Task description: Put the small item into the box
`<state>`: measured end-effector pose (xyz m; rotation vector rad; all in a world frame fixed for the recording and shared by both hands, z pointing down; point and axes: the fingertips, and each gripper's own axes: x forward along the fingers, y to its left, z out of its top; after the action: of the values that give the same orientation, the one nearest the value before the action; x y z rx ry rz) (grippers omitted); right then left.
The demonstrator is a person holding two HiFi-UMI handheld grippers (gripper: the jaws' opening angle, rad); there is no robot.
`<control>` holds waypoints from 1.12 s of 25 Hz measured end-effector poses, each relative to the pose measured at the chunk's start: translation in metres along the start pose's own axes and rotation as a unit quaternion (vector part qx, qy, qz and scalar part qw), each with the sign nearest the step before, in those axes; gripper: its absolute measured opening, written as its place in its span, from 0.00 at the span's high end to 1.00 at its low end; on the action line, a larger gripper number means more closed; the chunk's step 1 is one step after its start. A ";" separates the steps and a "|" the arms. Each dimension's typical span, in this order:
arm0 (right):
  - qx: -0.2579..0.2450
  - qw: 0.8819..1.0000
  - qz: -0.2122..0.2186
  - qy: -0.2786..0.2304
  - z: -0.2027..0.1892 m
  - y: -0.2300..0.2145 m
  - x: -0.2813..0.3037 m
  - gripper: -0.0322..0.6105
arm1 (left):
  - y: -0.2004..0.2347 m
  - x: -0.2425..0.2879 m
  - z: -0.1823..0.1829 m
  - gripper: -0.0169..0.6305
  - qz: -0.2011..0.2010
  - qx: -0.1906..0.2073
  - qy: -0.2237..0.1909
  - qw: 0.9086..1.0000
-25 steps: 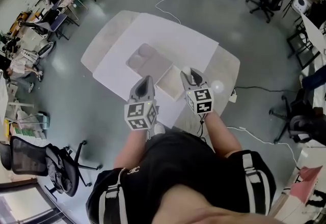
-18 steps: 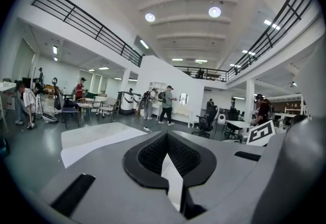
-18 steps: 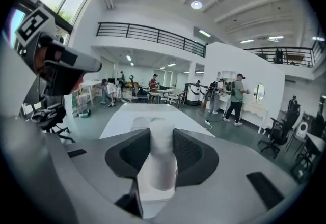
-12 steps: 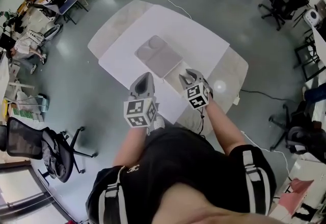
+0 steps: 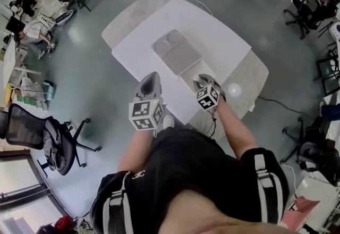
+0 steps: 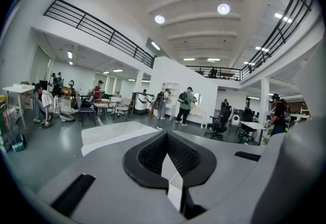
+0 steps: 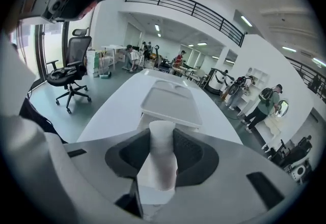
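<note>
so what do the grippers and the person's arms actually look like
Both are grey moulded shells tapering to a pointed nose: left gripper, right gripper. Each carries a white cube with black square markers, and the jaws have black textured pads. The forearms have no sleeves; the clothing is black with white stripes.

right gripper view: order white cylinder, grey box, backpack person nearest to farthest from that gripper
1. Small white cylindrical item, held by the right gripper.
2. Flat grey box, ahead on the white table.
3. Person wearing a backpack, far right.
</note>
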<state>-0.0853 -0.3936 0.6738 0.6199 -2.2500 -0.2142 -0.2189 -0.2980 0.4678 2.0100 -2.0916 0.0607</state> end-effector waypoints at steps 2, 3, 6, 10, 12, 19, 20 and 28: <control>-0.012 1.000 0.005 0.014 -0.006 0.002 0.008 0.75 | 0.005 -0.004 -0.001 0.97 0.007 -0.002 0.000 1.000; -0.016 1.000 0.008 0.019 -0.009 0.003 0.012 0.75 | 0.008 -0.005 -0.001 0.97 0.010 -0.003 0.000 1.000; -0.023 0.999 0.015 0.036 -0.014 0.005 0.023 0.75 | 0.015 -0.009 -0.001 0.97 0.019 -0.004 0.001 1.000; -0.024 0.998 0.021 0.054 -0.019 0.006 0.035 0.75 | 0.021 -0.013 -0.001 0.97 0.027 -0.005 0.001 1.000; -0.027 0.997 0.023 0.064 -0.021 0.007 0.043 0.75 | 0.025 -0.014 -0.002 0.97 0.031 -0.006 0.003 1.000; 0.000 0.995 0.042 0.088 -0.027 0.004 0.057 0.72 | 0.030 -0.012 -0.003 0.97 0.034 -0.009 0.004 0.999; 0.004 0.995 0.046 0.087 -0.026 0.004 0.058 0.71 | 0.031 -0.011 -0.003 0.97 0.034 -0.010 0.005 0.999; 0.053 0.997 0.044 0.045 -0.013 -0.002 0.050 0.66 | 0.031 0.000 -0.003 0.97 0.020 -0.010 0.006 1.000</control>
<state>-0.1043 -0.4200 0.7140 0.5723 -2.2057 -0.0234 -0.2487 -0.2957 0.4749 1.9517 -2.1169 0.0586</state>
